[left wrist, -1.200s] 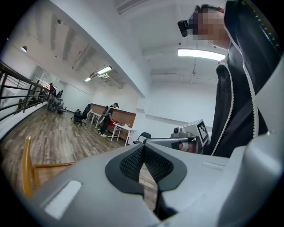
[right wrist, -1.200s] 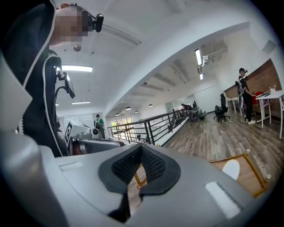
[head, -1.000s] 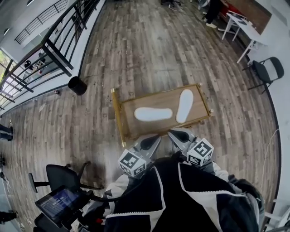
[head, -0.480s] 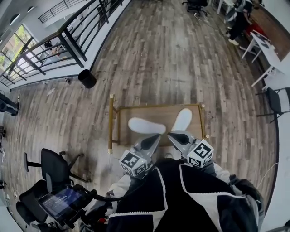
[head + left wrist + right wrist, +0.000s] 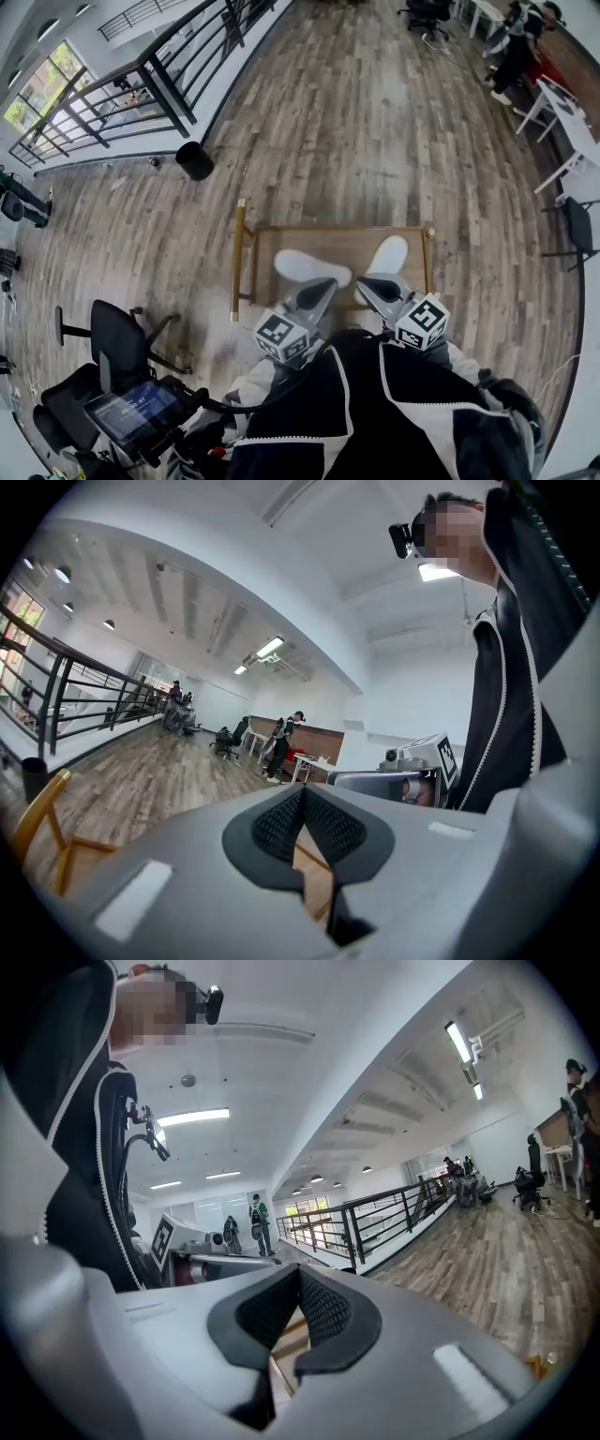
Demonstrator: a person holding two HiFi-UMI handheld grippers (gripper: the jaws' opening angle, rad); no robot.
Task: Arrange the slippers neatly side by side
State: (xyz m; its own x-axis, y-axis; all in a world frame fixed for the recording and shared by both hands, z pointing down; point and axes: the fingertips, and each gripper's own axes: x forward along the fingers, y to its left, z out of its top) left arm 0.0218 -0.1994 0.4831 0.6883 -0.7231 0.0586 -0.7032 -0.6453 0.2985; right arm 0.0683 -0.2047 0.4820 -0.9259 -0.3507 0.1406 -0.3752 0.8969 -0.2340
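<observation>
Two white slippers lie sole-up on a low wooden table. The left slipper lies crosswise; the right slipper points away and leans a little right. They sit apart, at an angle to each other. My left gripper hangs just over the left slipper's near end, shut and empty. My right gripper is beside it, below the right slipper's heel, also shut and empty. In the left gripper view its pads meet with nothing between them; the same shows for the pads in the right gripper view.
The table has gold-coloured rails at its left end. A black bin stands by a black railing. An office chair and a tablet are at my lower left. White desks and people stand at the far right.
The view has shifted: the table and slippers now sit closer to my grippers and lower in the picture. Both grippers stay shut, side by side before my chest.
</observation>
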